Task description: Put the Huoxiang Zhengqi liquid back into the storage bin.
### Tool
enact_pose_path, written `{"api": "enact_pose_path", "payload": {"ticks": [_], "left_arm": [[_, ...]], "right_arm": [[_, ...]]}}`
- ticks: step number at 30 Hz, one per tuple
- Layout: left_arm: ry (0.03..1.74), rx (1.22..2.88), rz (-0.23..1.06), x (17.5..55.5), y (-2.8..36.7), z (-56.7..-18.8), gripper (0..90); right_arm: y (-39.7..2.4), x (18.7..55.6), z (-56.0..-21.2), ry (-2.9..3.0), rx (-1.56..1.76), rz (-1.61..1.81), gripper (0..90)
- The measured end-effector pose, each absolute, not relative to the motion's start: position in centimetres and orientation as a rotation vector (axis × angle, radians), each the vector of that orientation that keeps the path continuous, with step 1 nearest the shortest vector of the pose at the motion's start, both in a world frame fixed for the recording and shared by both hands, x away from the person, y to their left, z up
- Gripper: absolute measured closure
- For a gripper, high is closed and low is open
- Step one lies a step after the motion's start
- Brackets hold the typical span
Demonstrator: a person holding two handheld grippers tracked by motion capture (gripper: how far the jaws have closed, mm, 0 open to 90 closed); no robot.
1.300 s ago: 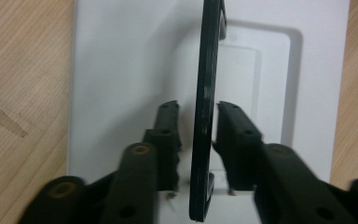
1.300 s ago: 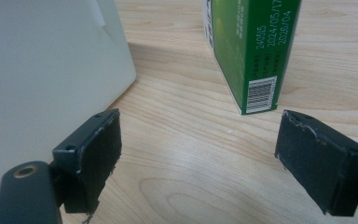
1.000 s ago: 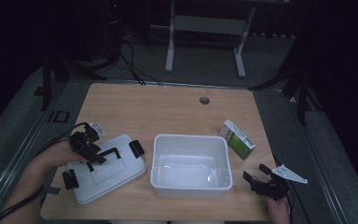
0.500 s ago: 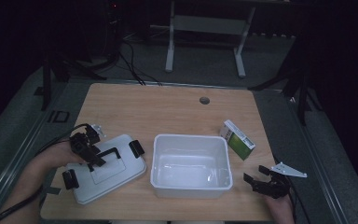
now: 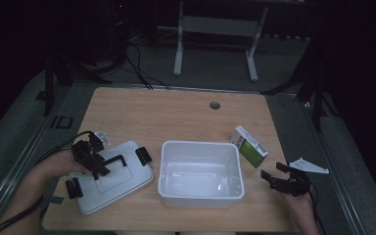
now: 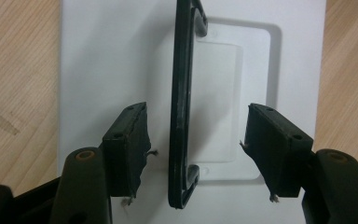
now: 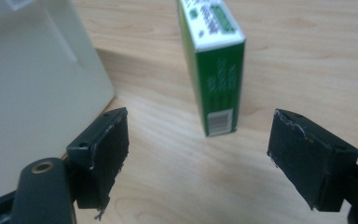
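The right gripper (image 5: 275,178), at the lower right of the high view, is aiming released jaws at the green box (image 7: 212,60) lying on the bench (image 5: 176,110) beside the white tub (image 5: 200,172). Its jaws have just been narrowing with nothing between them, and the hand is sitting slightly higher than a second ago. A skewed approach could be nudging the box away. The left gripper (image 5: 89,155) is straddling the lid (image 5: 108,180) handle (image 6: 182,102), released, unmoved.

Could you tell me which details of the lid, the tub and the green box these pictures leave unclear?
- Lid: left gripper view, edges cut off by the frame; handle hides a strip.
- Green box: right gripper view, print blurred, top cut off; high view, too small to read.
- Tub: right gripper view, inside hidden by its wall.
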State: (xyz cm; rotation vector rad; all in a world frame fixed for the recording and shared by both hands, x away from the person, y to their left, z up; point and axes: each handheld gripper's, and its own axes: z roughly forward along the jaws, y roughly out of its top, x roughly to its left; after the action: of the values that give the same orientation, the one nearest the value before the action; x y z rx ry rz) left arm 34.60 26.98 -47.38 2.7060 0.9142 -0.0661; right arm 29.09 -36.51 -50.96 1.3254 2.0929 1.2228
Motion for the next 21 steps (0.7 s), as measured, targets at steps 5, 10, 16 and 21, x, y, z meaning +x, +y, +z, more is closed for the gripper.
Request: {"api": "enact_pose_path", "payload": {"ticks": [5, 10, 16, 21], "left_arm": [[0.900, 2.710, -0.058, 34.6, 26.9, -47.5, 40.1], [0.910, 2.719, -0.085, 34.6, 26.8, -47.7, 40.0], [0.901, 2.718, -0.086, 34.5, 26.8, -47.5, 40.0], [0.904, 2.721, -0.089, 34.5, 26.8, -47.6, 40.0]], "right_arm": [[-36.7, 30.2, -49.8, 2.109, 1.322, 1.211, 19.8], [-36.6, 31.3, -48.8, 2.135, 1.320, 1.204, 19.8], [-36.3, 32.2, -48.3, 2.161, 1.305, 1.176, 19.8], [-36.1, 33.1, -47.8, 2.191, 1.288, 1.182, 21.9]]}}
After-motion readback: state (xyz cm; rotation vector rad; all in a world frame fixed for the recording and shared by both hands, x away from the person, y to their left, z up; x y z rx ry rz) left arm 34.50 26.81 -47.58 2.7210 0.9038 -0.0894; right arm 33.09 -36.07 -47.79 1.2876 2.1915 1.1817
